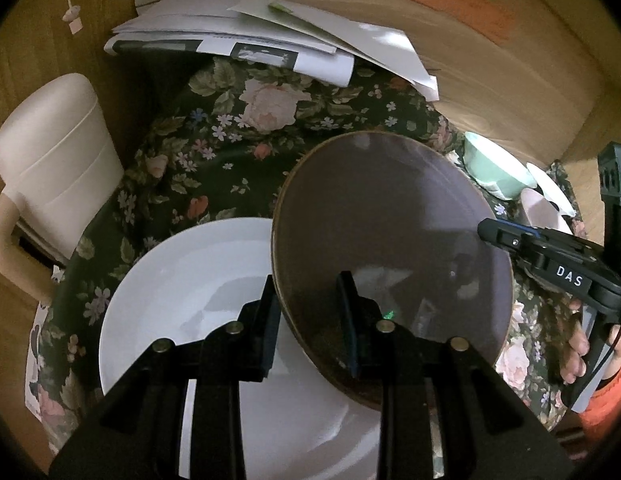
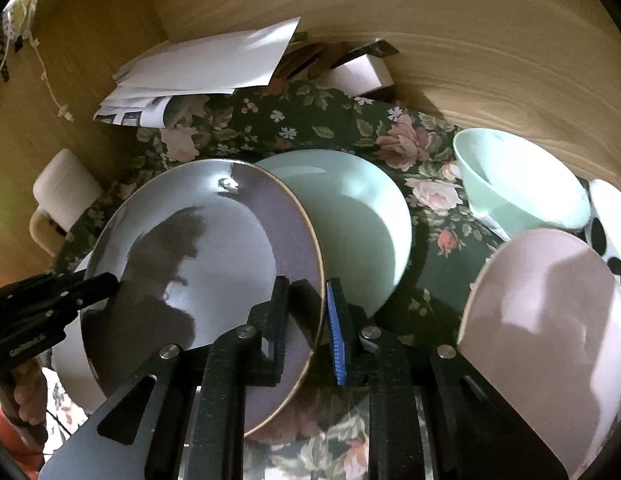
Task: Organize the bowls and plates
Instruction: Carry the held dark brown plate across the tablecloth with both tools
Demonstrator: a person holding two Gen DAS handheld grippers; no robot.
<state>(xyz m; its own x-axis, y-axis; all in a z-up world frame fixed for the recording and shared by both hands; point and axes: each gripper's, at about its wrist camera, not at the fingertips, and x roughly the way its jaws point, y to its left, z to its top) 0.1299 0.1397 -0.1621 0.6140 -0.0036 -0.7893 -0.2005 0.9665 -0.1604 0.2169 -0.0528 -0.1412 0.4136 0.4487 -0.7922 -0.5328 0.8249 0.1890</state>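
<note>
Both hand-held grippers, left (image 1: 308, 300) and right (image 2: 308, 320), are clamped on opposite rims of the round mauve gold-edged plate (image 2: 206, 264), held tilted at frame centre, seemingly for stacking on the white plate (image 1: 178, 292) beneath.

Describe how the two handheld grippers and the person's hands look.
Both grippers are black with angular linkage arms and brass-coloured pivot pins. The right gripper has one ridged blue finger pad; its side reads "DAS". The left gripper has dark pads. The right hand is bare, with an orange sleeve.
</note>
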